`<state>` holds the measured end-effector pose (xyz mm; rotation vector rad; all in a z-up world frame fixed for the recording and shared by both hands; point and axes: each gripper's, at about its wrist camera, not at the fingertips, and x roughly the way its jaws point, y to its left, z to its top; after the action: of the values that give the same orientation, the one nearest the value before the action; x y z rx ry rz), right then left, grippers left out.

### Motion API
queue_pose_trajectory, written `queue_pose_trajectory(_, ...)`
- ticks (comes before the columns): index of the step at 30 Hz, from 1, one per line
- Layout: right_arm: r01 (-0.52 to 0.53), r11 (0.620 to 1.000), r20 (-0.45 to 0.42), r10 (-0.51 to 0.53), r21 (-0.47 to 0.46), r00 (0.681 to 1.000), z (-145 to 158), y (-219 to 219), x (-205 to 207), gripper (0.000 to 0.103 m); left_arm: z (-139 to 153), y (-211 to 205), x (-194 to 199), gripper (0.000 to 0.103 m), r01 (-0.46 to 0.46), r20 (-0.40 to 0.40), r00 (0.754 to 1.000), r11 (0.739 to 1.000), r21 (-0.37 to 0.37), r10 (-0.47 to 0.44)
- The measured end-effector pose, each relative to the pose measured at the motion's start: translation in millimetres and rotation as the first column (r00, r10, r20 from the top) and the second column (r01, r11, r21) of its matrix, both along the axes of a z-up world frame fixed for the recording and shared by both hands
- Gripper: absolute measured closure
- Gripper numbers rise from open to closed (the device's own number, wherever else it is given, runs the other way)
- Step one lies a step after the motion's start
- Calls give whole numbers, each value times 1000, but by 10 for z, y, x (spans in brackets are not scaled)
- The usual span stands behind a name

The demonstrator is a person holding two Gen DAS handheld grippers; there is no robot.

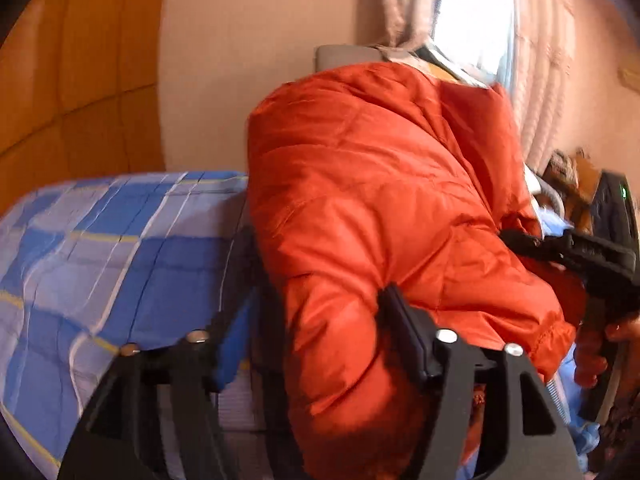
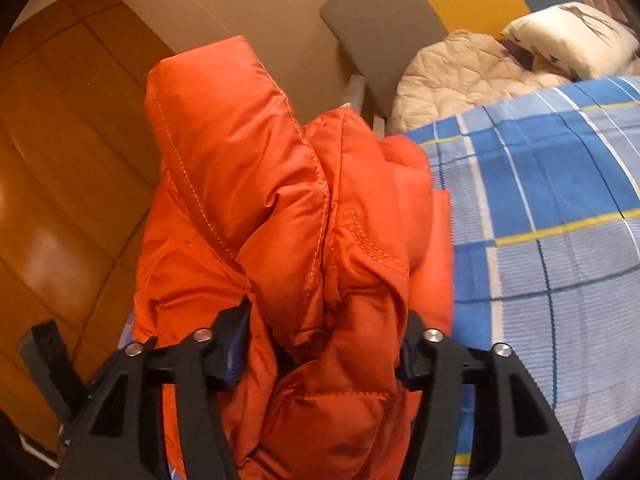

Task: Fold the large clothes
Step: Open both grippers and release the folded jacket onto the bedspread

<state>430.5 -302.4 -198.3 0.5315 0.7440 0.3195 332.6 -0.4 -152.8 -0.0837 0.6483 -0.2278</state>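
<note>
A big puffy orange jacket lies bunched up on a bed with a blue checked bedspread. It sits near the edge of the bed, with the brown floor just beside it.

The left claw is about half open with a thick roll of the jacket between its two fingers. One finger touches the cloth, but the other is partly hidden, so it is hard to tell if the claw is really squeezing.

The right claw is also about half open, and a fat bundle of the jacket fills the gap from side to side. It looks like it is holding that bundle.

This looks like the middle of the folding, with both claws grabbing the jacket to shape it. Next, the jacket probably needs to be pulled flat on the bed, so a neat fold can be made. The puffy cloth may slip or spring back up
</note>
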Motion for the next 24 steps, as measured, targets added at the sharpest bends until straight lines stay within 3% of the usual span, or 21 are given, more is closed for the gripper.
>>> queue_pose_trajectory(2,15,999,1,-15,-40,1000,75,-15,-80,36,-12,64,-94,36,-29,-4,1000,1000,-7,29)
queue_pose_trajectory(7,55,967,79,-37,-250,996,482,95,-344,36,44,199,-378,31,-143,40,989,989,44,141)
queue_pose_trajectory(9,86,953,159,-40,-289,987,694,188,-382,48,34,183,-359,32,-144,10,990,988,49,143)
queue_pose_trajectory(11,90,933,222,-11,-349,975,956,417,-340,68,37,165,-377,33,-149,0,989,988,51,149)
queue_pose_trajectory(14,61,901,242,50,-430,969,1110,756,-72,91,69,113,-380,38,-134,-9,991,990,45,135)
queue_pose_trajectory(15,55,892,244,63,-449,968,1133,846,-14,92,85,93,-385,39,-134,-3,991,989,57,134)
queue_pose_trajectory(18,45,861,189,59,-506,980,1047,1013,282,93,100,74,-459,38,-136,15,991,987,91,135)
queue_pose_trajectory(20,48,851,122,18,-522,992,862,972,469,103,89,74,-489,38,-149,17,989,982,114,148)
queue_pose_trajectory(24,65,856,-5,-79,-513,997,377,765,645,103,60,85,-439,35,-124,-6,992,990,69,125)
